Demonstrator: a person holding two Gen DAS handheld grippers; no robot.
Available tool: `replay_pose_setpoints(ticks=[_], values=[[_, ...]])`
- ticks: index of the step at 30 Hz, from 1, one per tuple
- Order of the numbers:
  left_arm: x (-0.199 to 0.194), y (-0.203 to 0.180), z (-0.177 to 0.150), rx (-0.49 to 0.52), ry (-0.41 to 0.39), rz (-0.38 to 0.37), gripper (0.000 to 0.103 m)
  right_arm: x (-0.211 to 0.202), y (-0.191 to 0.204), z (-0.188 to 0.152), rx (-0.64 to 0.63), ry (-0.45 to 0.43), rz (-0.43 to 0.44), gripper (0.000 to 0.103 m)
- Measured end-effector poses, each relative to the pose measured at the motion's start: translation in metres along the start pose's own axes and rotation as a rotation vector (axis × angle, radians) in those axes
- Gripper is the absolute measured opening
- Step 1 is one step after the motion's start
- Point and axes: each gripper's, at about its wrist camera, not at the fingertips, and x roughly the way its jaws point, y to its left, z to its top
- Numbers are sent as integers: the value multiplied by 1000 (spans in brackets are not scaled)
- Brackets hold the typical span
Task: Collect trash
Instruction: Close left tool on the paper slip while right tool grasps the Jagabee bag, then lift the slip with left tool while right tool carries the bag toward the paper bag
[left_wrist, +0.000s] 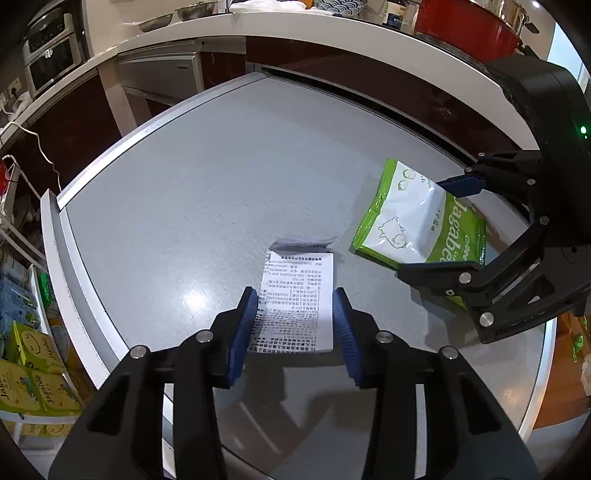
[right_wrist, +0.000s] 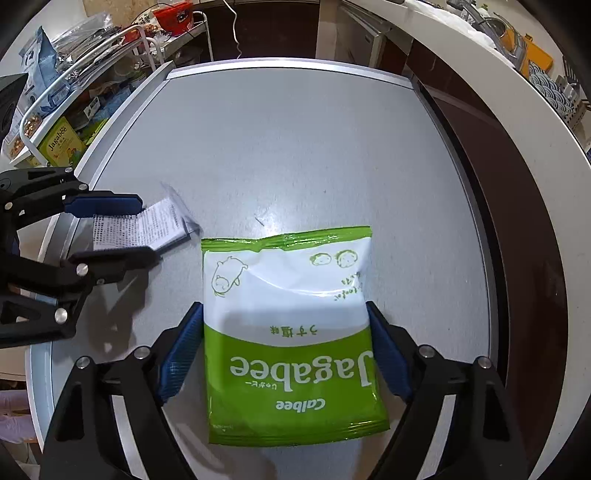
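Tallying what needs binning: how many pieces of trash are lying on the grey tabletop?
2. A printed receipt lies between the left gripper pads; a green-and-white Jagabee snack bag lies between the right gripper pads. The grippers may hide more.

Both tools: black plastic linkage arms, silver round screw heads at pivots, ribbed blue pads on fingers. Left tool (left_wrist: 295, 325), right tool (right_wrist: 286, 354). Green LED lit on right tool's black housing.

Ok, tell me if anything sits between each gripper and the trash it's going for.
Nothing visible does. The left gripper already has the receipt between its pads; the right gripper straddles the Jagabee bag, pads at its edges. The table beyond them is bare.
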Motion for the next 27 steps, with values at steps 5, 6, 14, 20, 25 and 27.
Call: replay_pose_setpoints(ticks=[5,6,14,20,25,27], values=[[-1,-1,-2,-12,2,-2,40,-2,-3,-2,22,-7,7,78],[-2,-2,-2,-14,2,-3,40,-3,-3,-2,27,-7,11,78],[-6,-1,-2,-50,-8,6,40,-8,-4,-7,59,-17,31,72],[-17,-5,-6,-79,-32,15,40,-19,-5,-15,73,-40,36,72],[-33,-10,-7,-106,-69,22,40,-44,-2,-21,72,-94,47,72],[-43,-15,-7,-113,-90,29,40,-56,-1,-22,69,-119,54,72]])
